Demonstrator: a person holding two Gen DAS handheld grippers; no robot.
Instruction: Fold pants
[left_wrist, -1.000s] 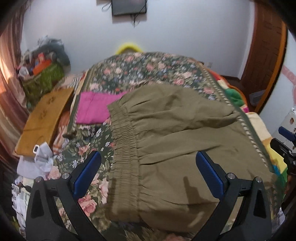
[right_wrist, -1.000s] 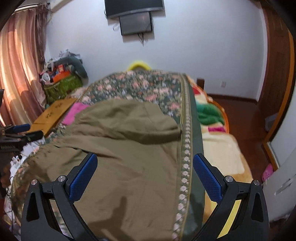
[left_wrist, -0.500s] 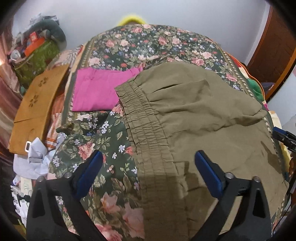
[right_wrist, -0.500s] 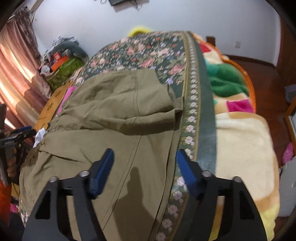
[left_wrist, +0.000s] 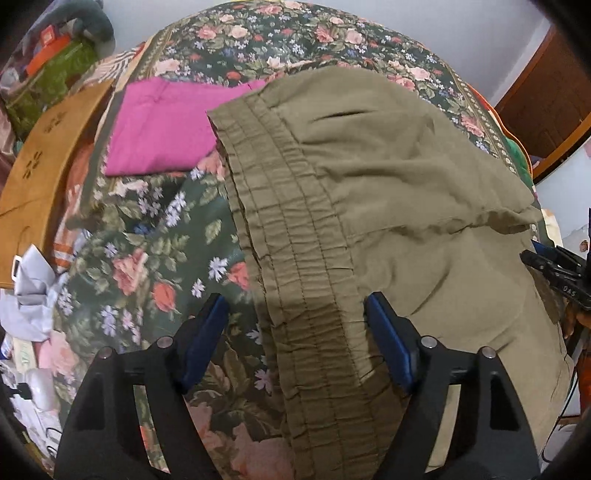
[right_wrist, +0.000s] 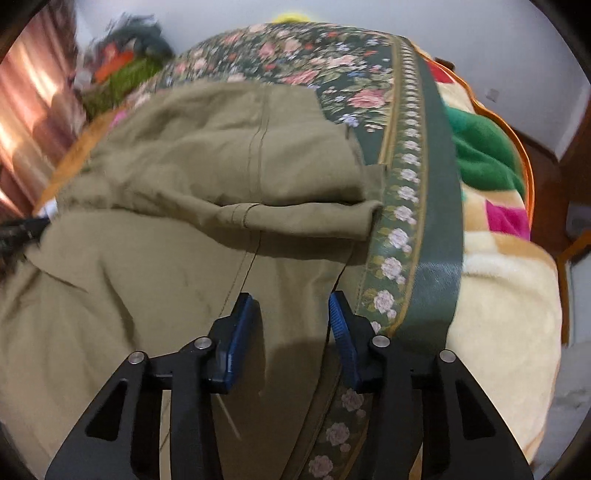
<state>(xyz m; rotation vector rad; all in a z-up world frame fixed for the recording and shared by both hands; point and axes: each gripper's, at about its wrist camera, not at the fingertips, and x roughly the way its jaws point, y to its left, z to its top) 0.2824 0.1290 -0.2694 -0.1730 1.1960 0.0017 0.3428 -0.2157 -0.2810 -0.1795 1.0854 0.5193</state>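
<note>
1. The left claw (left_wrist: 295, 339) is gaping apart, straddling the elastic waistband (left_wrist: 295, 236) without pinching it.
2. The right claw (right_wrist: 291, 332) is likewise unclenched over the leg fabric.
3. The olive pants (right_wrist: 166, 258) are lying on the floral bed (left_wrist: 155, 229), one fold seemingly laid; further folding looks outstanding.
4. A pink cloth (left_wrist: 162, 129) is sitting beside them.

place: you're in a home bedroom | evidence: bed under a floral bedspread (left_wrist: 155, 236), plush blanket (right_wrist: 506, 280) at its side, pink curtains (right_wrist: 33, 122), wooden door (left_wrist: 543, 110), clutter pile (left_wrist: 48, 55) by the wall
</note>
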